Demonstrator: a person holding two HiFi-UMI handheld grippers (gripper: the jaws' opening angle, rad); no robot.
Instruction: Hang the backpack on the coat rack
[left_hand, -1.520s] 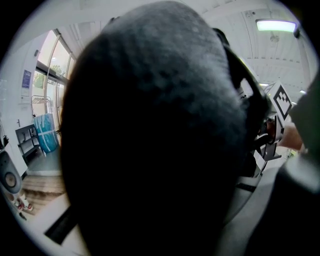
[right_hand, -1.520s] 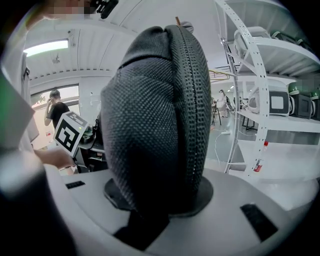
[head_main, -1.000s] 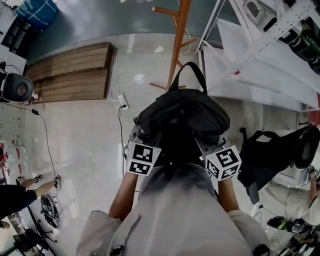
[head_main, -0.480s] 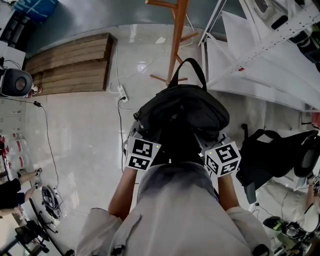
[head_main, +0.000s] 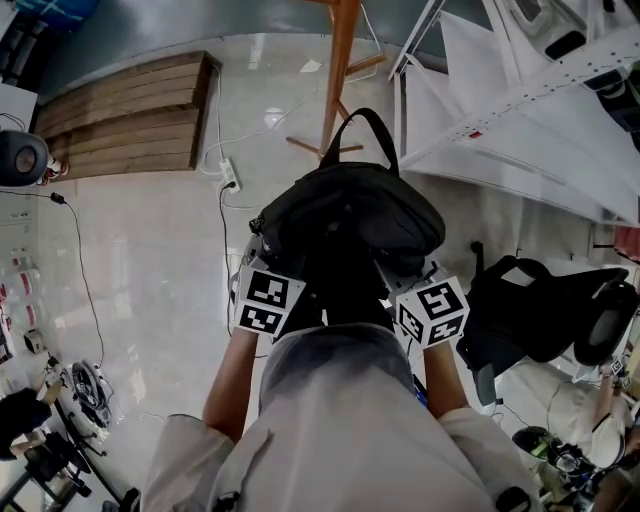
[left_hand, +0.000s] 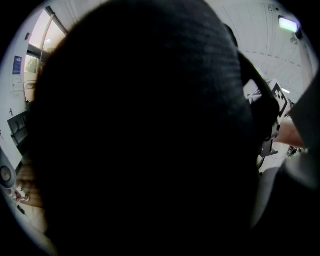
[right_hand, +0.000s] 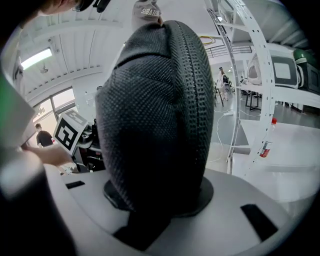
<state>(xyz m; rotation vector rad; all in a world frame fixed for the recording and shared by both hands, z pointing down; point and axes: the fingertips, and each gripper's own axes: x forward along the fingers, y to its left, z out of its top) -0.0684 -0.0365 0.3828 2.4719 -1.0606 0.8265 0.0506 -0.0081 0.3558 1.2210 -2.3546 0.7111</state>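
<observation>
A black backpack (head_main: 345, 215) hangs in front of me above the floor, its carry loop (head_main: 361, 128) pointing at the wooden coat rack (head_main: 338, 70) just beyond it. My left gripper (head_main: 268, 300) sits under the pack's left side, its jaws buried in the fabric. Black cloth fills the left gripper view. My right gripper (head_main: 432, 312) is under the right side. In the right gripper view its jaws are shut on a padded mesh strap (right_hand: 160, 115) of the backpack, which stands up between them.
A wooden pallet (head_main: 130, 115) lies at the far left, with a power strip and cable (head_main: 230, 183) on the tiled floor. A white metal frame (head_main: 520, 100) fills the right. Another black bag (head_main: 545, 320) sits low on the right. A speaker (head_main: 20, 158) is at the left edge.
Backpack and both grippers have shifted slightly left in the head view, along with the coat rack's pole. Both grippers keep the same place under the pack.
</observation>
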